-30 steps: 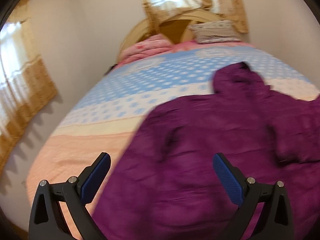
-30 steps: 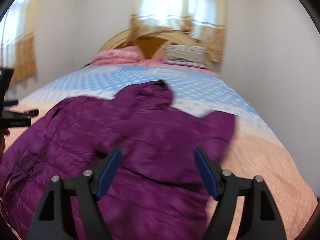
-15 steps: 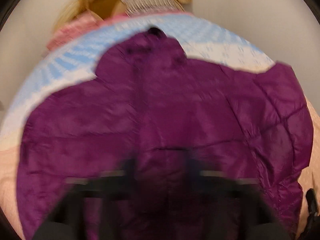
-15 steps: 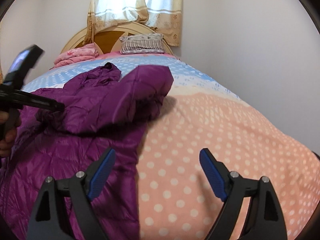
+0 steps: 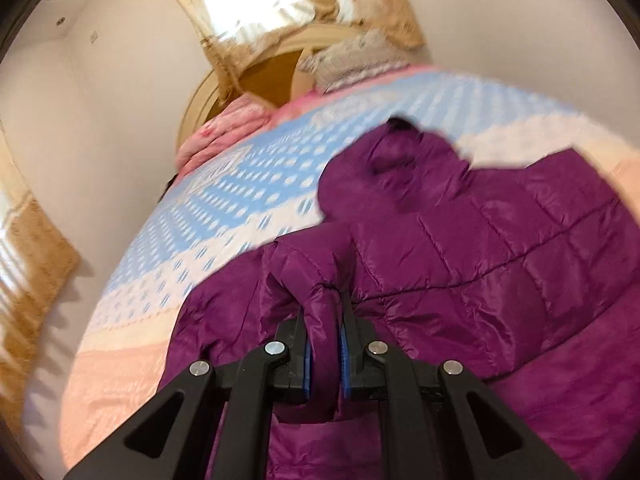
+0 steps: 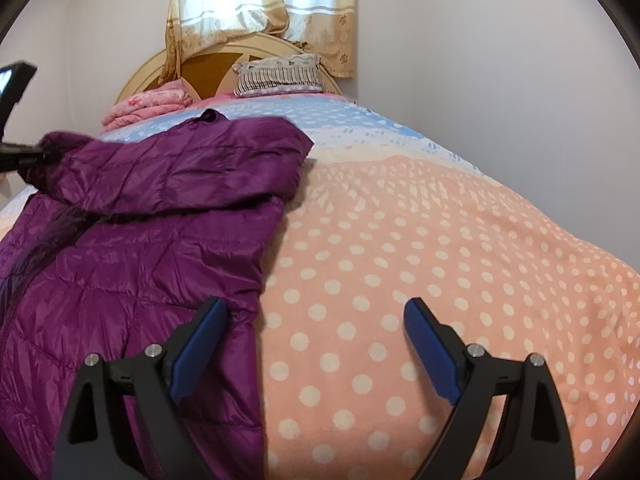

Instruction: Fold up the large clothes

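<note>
Clamped between the pads of the left gripper is a bunched end of a purple padded jacket, apparently a sleeve cuff; the jaws are closing the last little way on the fabric. Its arm is seen at the left edge of the right wrist view, where the sleeve is carried across the jacket's body. Wide apart and opening further are the jaws of the right gripper, and nothing is held by them: the left blue pad sits just over the jacket's right-hand edge, the other over bare bedspread.

The jacket is spread on a bed covered in a dotted peach and blue bedspread, with the collar toward the headboard. A sleeve fold seems to be the step in hand. For the next move, the held sleeve would need to be laid flat across the chest and let go, and the side edge near the right gripper would need to be pinched so that it can be folded inward.

One jacket is counted, two grippers, one striped pillow, one pink folded blanket and two curtained windows in the left wrist view.
</note>
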The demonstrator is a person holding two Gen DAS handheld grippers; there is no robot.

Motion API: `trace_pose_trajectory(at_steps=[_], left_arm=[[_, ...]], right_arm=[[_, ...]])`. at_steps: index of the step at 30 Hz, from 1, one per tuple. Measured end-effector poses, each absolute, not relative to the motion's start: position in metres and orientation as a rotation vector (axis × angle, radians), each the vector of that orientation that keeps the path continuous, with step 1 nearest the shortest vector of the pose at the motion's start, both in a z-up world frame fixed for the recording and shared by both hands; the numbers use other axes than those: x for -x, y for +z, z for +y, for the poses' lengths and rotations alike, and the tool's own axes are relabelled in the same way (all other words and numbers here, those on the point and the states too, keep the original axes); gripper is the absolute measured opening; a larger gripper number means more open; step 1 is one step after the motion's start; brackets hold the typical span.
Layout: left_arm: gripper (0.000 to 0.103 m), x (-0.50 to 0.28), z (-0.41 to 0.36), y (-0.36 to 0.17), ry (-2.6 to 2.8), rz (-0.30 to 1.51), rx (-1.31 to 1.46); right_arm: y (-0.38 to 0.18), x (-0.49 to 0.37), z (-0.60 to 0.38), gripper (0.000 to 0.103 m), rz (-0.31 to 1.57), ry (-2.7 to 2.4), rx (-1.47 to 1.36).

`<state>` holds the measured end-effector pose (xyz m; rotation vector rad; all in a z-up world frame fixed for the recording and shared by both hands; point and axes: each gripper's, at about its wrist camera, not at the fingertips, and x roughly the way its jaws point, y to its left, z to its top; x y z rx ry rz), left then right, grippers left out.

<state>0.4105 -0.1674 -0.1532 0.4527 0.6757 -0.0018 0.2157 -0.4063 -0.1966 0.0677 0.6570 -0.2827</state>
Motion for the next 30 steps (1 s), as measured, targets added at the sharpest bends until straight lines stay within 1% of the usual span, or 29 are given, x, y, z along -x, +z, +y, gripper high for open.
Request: trace_pose_trajectory(at_steps=[1,2,3,5,6,7,8,9,10,11,12,13,14,16,19,23,26,30], left_arm=[[0.012,-0.413,-0.166,-0.164,0.024,0.695,-0.465],[0.013,-0.416,-0.165,-0.176,0.029,0.732,-0.463],[0.014,-0.419,-0.164,-0.184,0.033,0.760,-0.459],[0.017,-0.419,-0.158,-0.187,0.029,0.777,-0.412],[0.019,-0.414,-0.158,-0.184,0.026,0.761,-0.397],[0.030,-0.410,-0.154,-0.176,0.024,0.724,-0.373],[0.052,-0.407,-0.154,-0.170,0.028,0.693,-0.356],[0.067,-0.405,-0.151,-0.160,0.042,0.647,-0.335],[0.094,-0.402,-0.146,-0.147,0.076,0.583,-0.305],[0.100,-0.405,-0.145,-0.141,0.094,0.548,-0.289],[0.100,-0.406,-0.143,-0.132,0.104,0.502,-0.268],[0.100,-0.409,-0.142,-0.127,0.095,0.484,-0.255],[0.100,-0.418,-0.149,-0.127,0.093,0.501,-0.260],[0.100,-0.433,-0.154,-0.137,0.143,0.553,-0.290],[0.100,-0.459,-0.160,-0.163,0.190,0.651,-0.310],[0.100,-0.473,-0.158,-0.207,0.208,0.759,-0.320],[0.100,-0.468,-0.162,-0.216,0.177,0.775,-0.322],[0.100,-0.469,-0.165,-0.220,0.165,0.781,-0.327]], right_arm=[[-0.197,-0.217,-0.407,0.093,0.667,-0.279,-0.069],[-0.198,-0.218,-0.407,0.090,0.682,-0.271,-0.073],[-0.195,-0.220,-0.409,0.086,0.705,-0.266,-0.081],[-0.184,-0.222,-0.413,0.060,0.724,-0.265,-0.092],[-0.173,-0.224,-0.415,0.057,0.719,-0.260,-0.093],[-0.159,-0.227,-0.418,0.056,0.704,-0.251,-0.095],[-0.150,-0.230,-0.420,0.055,0.688,-0.240,-0.102],[-0.137,-0.237,-0.423,0.055,0.669,-0.231,-0.108],[-0.125,-0.249,-0.424,0.055,0.651,-0.222,-0.103],[-0.117,-0.259,-0.424,0.054,0.637,-0.210,-0.097],[-0.110,-0.275,-0.424,0.053,0.624,-0.183,-0.098],[-0.106,-0.295,-0.424,0.050,0.623,-0.155,-0.112],[-0.105,-0.316,-0.425,0.043,0.633,-0.136,-0.131],[-0.112,-0.355,-0.421,0.039,0.659,-0.115,-0.135],[-0.137,-0.403,-0.411,0.038,0.707,-0.098,-0.097],[-0.184,-0.426,-0.398,0.038,0.809,-0.100,-0.028],[-0.204,-0.428,-0.405,0.037,0.862,-0.112,-0.045],[-0.207,-0.425,-0.413,0.036,0.870,-0.107,-0.077]])
